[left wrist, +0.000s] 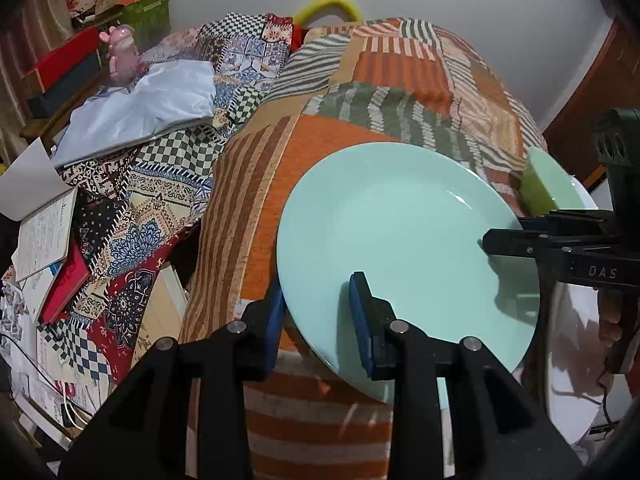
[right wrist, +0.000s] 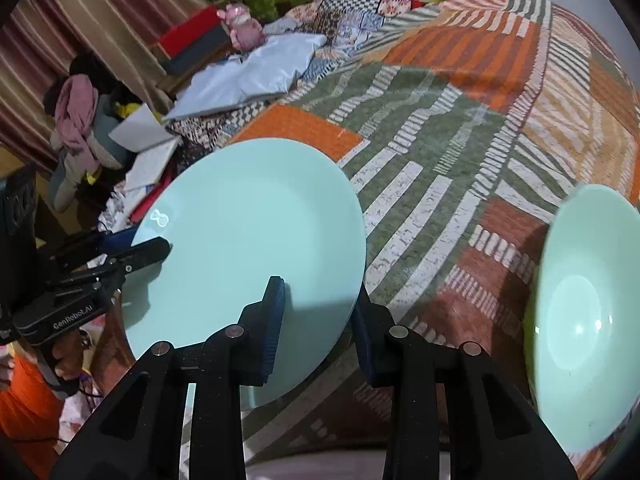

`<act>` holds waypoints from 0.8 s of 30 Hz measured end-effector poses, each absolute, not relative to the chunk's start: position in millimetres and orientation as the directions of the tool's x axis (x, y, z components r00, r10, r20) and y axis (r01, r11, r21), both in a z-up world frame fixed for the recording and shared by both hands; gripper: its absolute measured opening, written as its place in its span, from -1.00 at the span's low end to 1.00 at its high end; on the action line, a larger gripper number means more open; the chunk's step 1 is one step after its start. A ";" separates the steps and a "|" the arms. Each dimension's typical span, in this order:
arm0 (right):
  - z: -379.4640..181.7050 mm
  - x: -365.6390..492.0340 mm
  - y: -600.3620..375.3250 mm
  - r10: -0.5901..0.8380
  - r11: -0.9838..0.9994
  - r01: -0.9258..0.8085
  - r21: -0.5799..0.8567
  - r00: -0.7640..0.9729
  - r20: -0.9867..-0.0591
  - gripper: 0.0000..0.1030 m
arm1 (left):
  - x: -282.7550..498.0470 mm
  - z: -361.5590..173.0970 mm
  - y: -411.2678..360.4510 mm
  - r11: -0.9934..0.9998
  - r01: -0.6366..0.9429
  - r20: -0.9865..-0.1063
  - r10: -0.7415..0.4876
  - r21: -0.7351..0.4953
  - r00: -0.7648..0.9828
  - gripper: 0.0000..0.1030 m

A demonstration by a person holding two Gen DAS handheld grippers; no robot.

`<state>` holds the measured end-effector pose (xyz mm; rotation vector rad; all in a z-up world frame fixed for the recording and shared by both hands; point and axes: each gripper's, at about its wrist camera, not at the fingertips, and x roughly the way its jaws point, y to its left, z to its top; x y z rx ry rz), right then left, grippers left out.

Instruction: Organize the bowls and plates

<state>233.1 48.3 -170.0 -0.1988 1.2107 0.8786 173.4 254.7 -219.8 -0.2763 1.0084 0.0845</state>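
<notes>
A pale green plate (left wrist: 400,248) is held above a patchwork bedspread (left wrist: 360,80). My left gripper (left wrist: 318,316) straddles its near-left rim, one blue pad over the plate and one under. My right gripper (right wrist: 318,316) straddles the opposite rim of the same plate (right wrist: 248,248) in the right wrist view; its fingers (left wrist: 516,242) show at the plate's right edge in the left wrist view. A green bowl (right wrist: 584,320) sits to the right on the bedspread (right wrist: 440,140), and also shows behind the plate (left wrist: 548,180).
A white plate or disc (left wrist: 572,360) lies under the green plate at the right. A grey-blue pillow (left wrist: 140,108), books (left wrist: 40,232), boxes (left wrist: 64,64) and a pink toy (left wrist: 122,54) crowd the left side.
</notes>
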 end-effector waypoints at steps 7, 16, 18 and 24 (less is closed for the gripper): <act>-149.4 217.9 31.5 0.509 0.669 -0.682 0.295 0.132 -0.851 -0.43 | 159.8 -193.5 240.8 0.965 -0.187 -0.817 -0.043 -0.182 0.575 -0.40; -126.6 199.6 3.2 0.541 0.687 -0.661 0.300 0.190 -0.820 -0.43 | 138.1 -158.7 209.0 0.975 -0.140 -0.768 -0.043 -0.171 0.638 -0.40; -121.9 194.7 -5.7 0.544 0.691 -0.658 0.298 0.203 -0.814 -0.43 | 134.1 -153.5 202.1 0.977 -0.132 -0.763 -0.045 -0.169 0.645 -0.40; -112.8 184.4 -27.0 0.557 0.700 -0.649 0.299 0.233 -0.797 -0.43 | 123.1 -139.2 179.7 0.980 -0.114 -0.747 -0.049 -0.165 0.663 -0.40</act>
